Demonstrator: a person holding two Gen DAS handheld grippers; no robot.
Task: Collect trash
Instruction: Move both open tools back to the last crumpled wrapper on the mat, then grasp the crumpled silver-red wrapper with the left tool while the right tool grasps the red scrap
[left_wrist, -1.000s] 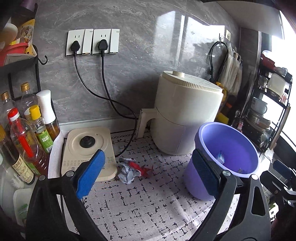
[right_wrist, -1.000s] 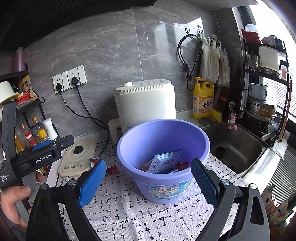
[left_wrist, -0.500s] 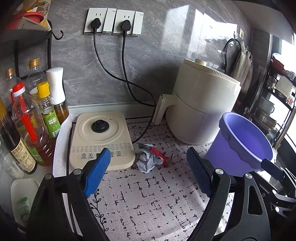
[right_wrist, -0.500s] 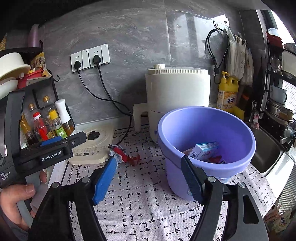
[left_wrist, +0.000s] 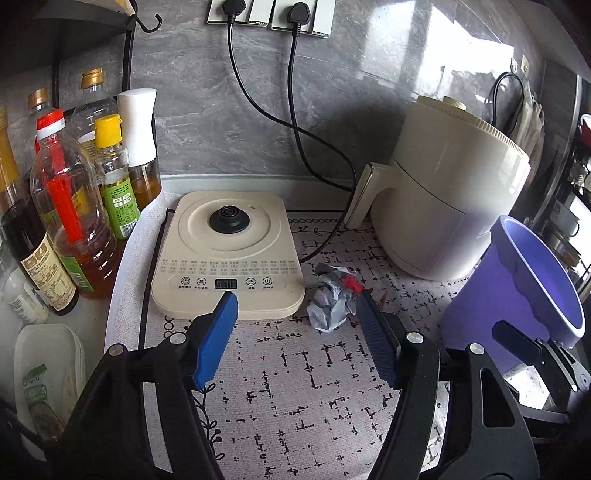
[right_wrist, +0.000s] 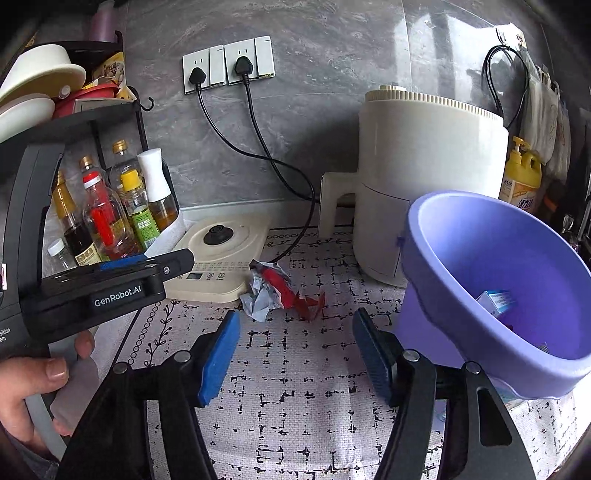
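Your left tongs are spread wide and hold nothing, their blue pads hanging low over the patterned mat that covers the surface. The crumpled wrapper, grey-white paper with a red strip, lies on that mat just beyond the tips, close to the right pad and nearer to it than to the left one; whether the pad touches it you cannot tell from this view. The wrapper sits just beside the front right corner of the cream induction cooker, between it and the purple bucket, which stands at the right in front of the cream air fryer. Your right tongs are also spread and empty, held low over the same mat, short of the wrapper, which from here shows its red tail pointing toward the bucket. The bucket is close on the right of these tongs, and a small blue and white box lies inside it. In the right wrist view your left hand grips the handle of the left tool at the far left edge. A cluster of oil and sauce bottles stands to the left of the cooker, and two black plugs sit in the wall sockets behind it.
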